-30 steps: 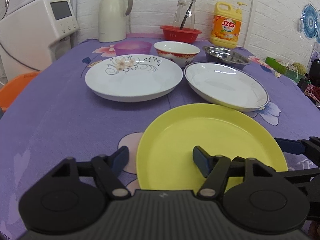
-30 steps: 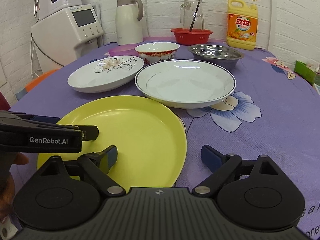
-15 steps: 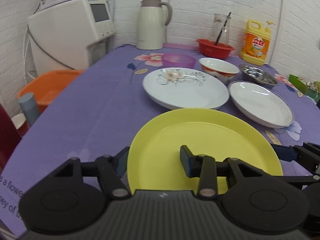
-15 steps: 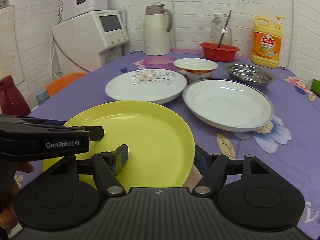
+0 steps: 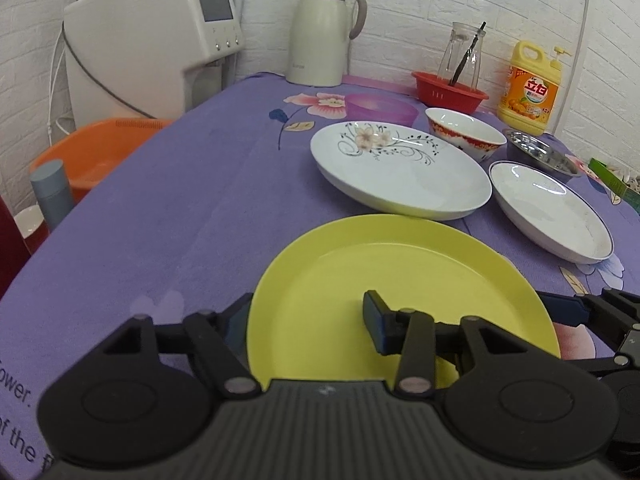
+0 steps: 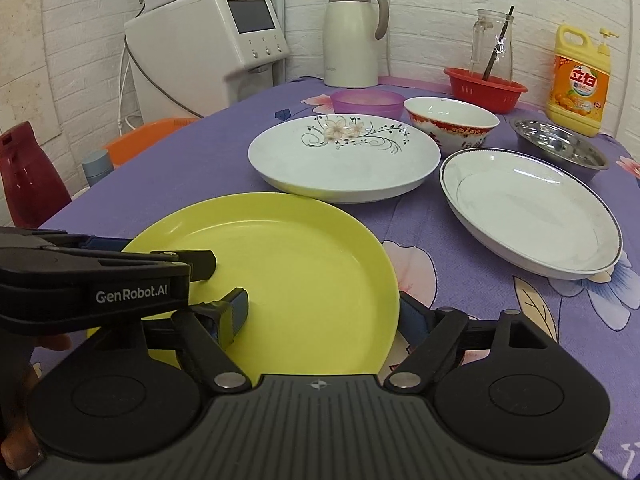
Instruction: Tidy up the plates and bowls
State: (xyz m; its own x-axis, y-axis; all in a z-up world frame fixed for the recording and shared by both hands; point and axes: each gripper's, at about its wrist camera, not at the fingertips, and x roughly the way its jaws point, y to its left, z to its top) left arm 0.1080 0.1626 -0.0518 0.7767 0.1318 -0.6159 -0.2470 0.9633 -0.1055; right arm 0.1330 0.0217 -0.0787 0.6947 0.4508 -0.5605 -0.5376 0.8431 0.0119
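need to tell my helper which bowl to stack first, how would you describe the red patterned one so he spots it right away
Start at the tall cream thermos jug at the back of the purple floral tablecloth. Just in front and to its right, behind the flowered white plate, sits the red-patterned bowl. It alone has a white inside with a red outer band.

Bright, even indoor light fills both sharp views; glare streaks the floral plate point(image 5: 400, 168), shadows fall soft, and fisheye distortion bends walls toward dark corners.

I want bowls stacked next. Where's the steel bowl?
The steel bowl sits far right in the right wrist view, between the red-patterned bowl and the yellow detergent bottle.
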